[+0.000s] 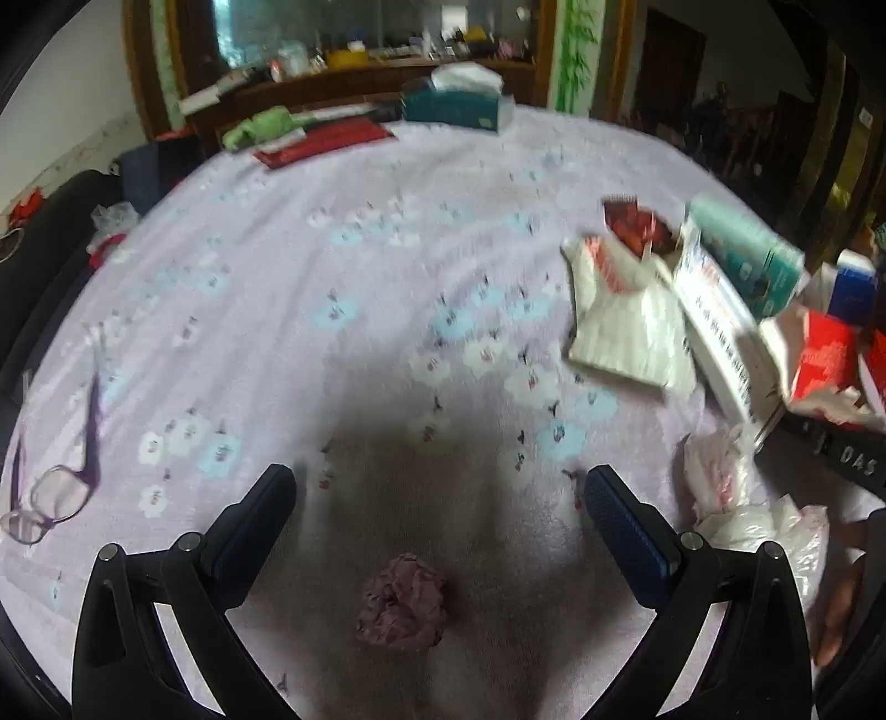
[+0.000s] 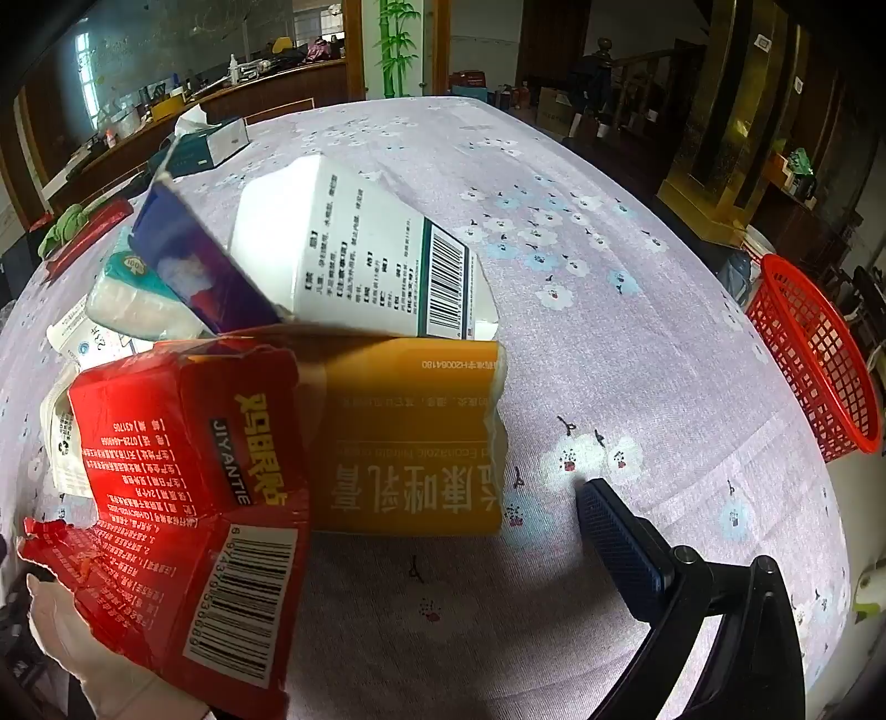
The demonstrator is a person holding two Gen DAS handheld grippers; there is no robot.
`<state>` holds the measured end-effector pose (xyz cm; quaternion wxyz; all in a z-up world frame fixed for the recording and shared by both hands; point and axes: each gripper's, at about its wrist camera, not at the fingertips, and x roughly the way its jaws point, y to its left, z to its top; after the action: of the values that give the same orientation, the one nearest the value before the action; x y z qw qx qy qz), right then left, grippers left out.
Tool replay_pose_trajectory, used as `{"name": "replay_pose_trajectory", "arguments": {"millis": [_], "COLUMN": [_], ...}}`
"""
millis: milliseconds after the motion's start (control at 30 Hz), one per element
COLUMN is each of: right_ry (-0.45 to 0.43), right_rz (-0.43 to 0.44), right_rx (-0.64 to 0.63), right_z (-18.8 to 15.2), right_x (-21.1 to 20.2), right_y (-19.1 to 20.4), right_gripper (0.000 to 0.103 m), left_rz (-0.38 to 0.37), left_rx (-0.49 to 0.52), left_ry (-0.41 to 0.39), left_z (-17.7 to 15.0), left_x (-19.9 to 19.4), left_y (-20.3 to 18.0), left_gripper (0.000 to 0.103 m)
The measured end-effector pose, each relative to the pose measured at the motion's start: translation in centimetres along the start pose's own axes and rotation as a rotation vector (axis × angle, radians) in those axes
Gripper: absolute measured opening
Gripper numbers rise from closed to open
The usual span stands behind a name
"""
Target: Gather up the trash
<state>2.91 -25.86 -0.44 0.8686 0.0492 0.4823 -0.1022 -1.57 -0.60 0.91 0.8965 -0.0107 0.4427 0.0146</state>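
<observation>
On the flowered tabletop point(image 1: 387, 232), glasses point(image 1: 50, 493) lie left of the crumpled paper ball point(image 1: 401, 601). The left tongs point(image 1: 440, 493) hang released just above that ball. Right tongs point(image 2: 443, 509): cannot tell, a red box point(image 2: 188, 515) hides one finger.

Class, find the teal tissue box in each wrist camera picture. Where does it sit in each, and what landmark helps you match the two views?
Left wrist view: the teal tissue box is at top centre, at the far edge of the table.
Right wrist view: the box is at upper left, behind the white carton.
Shared landmark: the green bamboo decoration, right of the box in both.
</observation>
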Motion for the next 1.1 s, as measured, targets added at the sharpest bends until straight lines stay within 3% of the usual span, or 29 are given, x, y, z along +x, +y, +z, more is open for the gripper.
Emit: {"name": "replay_pose_trajectory", "arguments": {"millis": [167,300,433,600,733,867,1100], "right_ry": [0.045,-0.054,-0.145,-0.268,-0.350,-0.380,-0.360], "right_rz": [0.106,0.154,0.218,0.252,0.287,0.293,0.325], "right_rx": [-0.117,-0.151,-0.188,-0.238,-0.235,-0.227,-0.218], "right_z": [0.0,-1.2,-2.9,-6.0,-8.0,-8.9,-9.7], "right_x": [-0.6,-3.9,-7.9,-11.7,-13.5,-14.3,-14.2], "right_y": [-0.7,-2.3,-3.4,-3.8,-4.4,-4.8,-5.2], "right_gripper": [0.100,0.099,0.099,0.099,0.096,0.090,0.083], "left_rz": [-0.035,-0.021,-0.039,-0.006,0.040,0.058,0.001], "left_rx": [-0.005,-0.006,-0.033,-0.039,-0.045,-0.043,-0.046], "left_ry": [-0.121,-0.233,-0.285,-0.297,-0.351,-0.396,-0.348], "left_z": [-0.6,-1.7,-3.1,-5.0,-6.8,-8.4,-9.4], "left_x": [-3.5,-7.1,-9.6,-11.3,-12.9,-14.3,-13.7], "left_y": [0.2,0.3,0.0,-1.0,-1.3,-1.6,-2.3], "left_gripper": [0.103,0.103,0.103,0.103,0.103,0.103,0.103]}}
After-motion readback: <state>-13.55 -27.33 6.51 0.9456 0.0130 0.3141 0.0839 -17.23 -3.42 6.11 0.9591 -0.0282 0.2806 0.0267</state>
